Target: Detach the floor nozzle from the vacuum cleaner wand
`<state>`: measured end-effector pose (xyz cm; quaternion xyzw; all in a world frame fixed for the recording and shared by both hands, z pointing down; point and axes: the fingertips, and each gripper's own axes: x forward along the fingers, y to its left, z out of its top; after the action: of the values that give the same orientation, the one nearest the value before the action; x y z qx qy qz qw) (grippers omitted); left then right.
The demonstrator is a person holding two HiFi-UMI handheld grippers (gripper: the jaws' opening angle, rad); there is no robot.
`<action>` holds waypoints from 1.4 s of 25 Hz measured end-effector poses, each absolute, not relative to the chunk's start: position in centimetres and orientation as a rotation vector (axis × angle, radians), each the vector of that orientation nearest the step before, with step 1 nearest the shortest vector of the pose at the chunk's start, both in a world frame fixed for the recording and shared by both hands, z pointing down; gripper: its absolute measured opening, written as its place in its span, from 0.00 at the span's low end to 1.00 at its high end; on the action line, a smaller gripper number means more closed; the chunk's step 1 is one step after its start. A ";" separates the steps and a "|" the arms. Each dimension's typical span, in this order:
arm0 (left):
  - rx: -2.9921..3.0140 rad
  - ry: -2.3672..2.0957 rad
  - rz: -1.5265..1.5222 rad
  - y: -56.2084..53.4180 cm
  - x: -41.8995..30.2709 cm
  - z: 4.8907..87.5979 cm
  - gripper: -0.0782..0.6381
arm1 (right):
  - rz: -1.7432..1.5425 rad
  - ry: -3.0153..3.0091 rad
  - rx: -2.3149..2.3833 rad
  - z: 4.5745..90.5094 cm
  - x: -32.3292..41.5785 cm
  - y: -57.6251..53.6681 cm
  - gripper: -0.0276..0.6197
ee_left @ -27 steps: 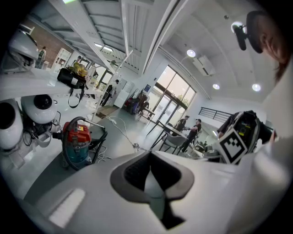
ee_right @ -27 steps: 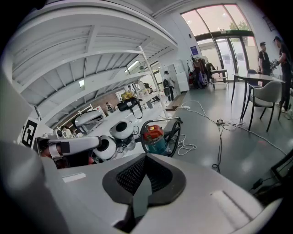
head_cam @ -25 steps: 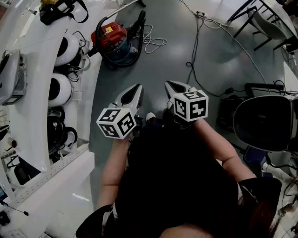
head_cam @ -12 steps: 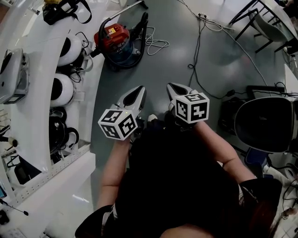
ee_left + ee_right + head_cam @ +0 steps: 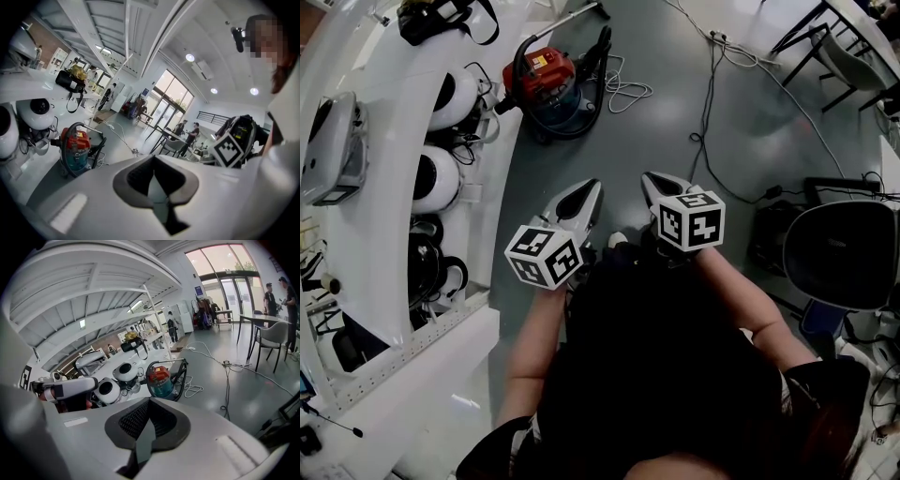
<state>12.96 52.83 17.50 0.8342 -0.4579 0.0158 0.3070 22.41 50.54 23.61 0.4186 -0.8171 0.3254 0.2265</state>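
The vacuum cleaner (image 5: 551, 82), a red and teal canister with a black hose, stands on the grey floor by the white counter. Its silver wand (image 5: 572, 17) slants up to the frame's top edge, where a small dark piece (image 5: 602, 9) sits at its end, too small to make out. The canister also shows in the left gripper view (image 5: 77, 147) and the right gripper view (image 5: 161, 378). My left gripper (image 5: 586, 192) and right gripper (image 5: 656, 180) are side by side, well short of the vacuum. Both are shut and hold nothing (image 5: 153, 161) (image 5: 149, 404).
A curved white counter (image 5: 384, 178) runs down the left and bears white round devices (image 5: 436, 178) and a black bag (image 5: 441, 17). Cables (image 5: 712, 103) trail across the floor. A dark chair (image 5: 839, 253) stands at the right, tables and chairs at the top right. People stand far off.
Both grippers have edged forward together, and the vacuum sits a little lower and further right in the head view. The jaws stay shut.
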 end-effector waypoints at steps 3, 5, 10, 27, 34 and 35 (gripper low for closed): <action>2.222 -1.217 0.015 52.7 11.8 17.3 0.12 | 0.884 -2.248 1.138 23.6 21.6 50.9 0.04; 2.227 -1.219 0.024 52.5 11.7 17.5 0.12 | 0.877 -2.243 1.134 23.6 21.6 50.8 0.04; 2.224 -1.220 0.006 51.6 11.9 17.2 0.12 | 0.868 -2.221 1.145 23.7 21.7 49.5 0.04; 2.126 -1.295 -0.002 41.6 10.0 18.7 0.12 | 0.898 -2.240 1.068 24.5 19.8 39.1 0.04; 2.158 -1.310 0.096 37.5 11.5 18.7 0.12 | 0.939 -2.241 1.030 25.1 20.4 34.6 0.04; 2.155 -1.311 0.094 37.0 11.6 18.7 0.12 | 0.943 -2.244 1.021 25.1 20.4 34.2 0.04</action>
<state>11.62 36.98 18.68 0.8134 -0.4947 0.0356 0.3039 20.39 34.18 25.11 0.3746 -0.8235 0.3460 0.2487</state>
